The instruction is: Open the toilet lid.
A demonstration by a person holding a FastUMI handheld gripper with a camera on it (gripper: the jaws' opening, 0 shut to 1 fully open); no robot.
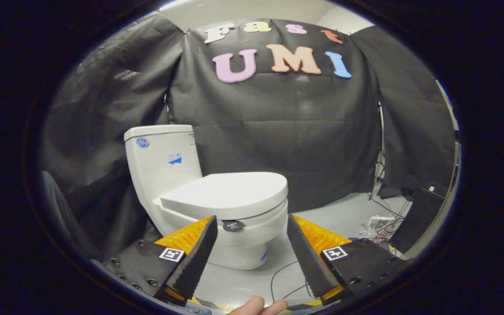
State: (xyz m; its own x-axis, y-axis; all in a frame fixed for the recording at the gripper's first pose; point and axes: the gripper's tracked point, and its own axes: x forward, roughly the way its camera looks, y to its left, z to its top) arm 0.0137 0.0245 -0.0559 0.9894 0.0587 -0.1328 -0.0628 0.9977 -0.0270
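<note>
A white toilet (234, 245) stands on the grey floor ahead, its tank (161, 153) at the back left against the black cloth. The lid (230, 192) lies flat and closed over the bowl, its rounded front end pointing right. A small round dark sticker (233, 225) sits on the bowl's side just under the seat rim. My gripper (251, 221) is open, with nothing between its fingers. The fingertips are level with the bowl below the lid and apart from it. The toilet lies beyond them, seen across the gap.
Black cloth walls close in the back and both sides. Loose cables (381, 227) and a stand leg lie on the floor at the right. A thin black cable (278, 275) runs over the floor by the toilet base. A person's fingers (258, 306) show below the gripper.
</note>
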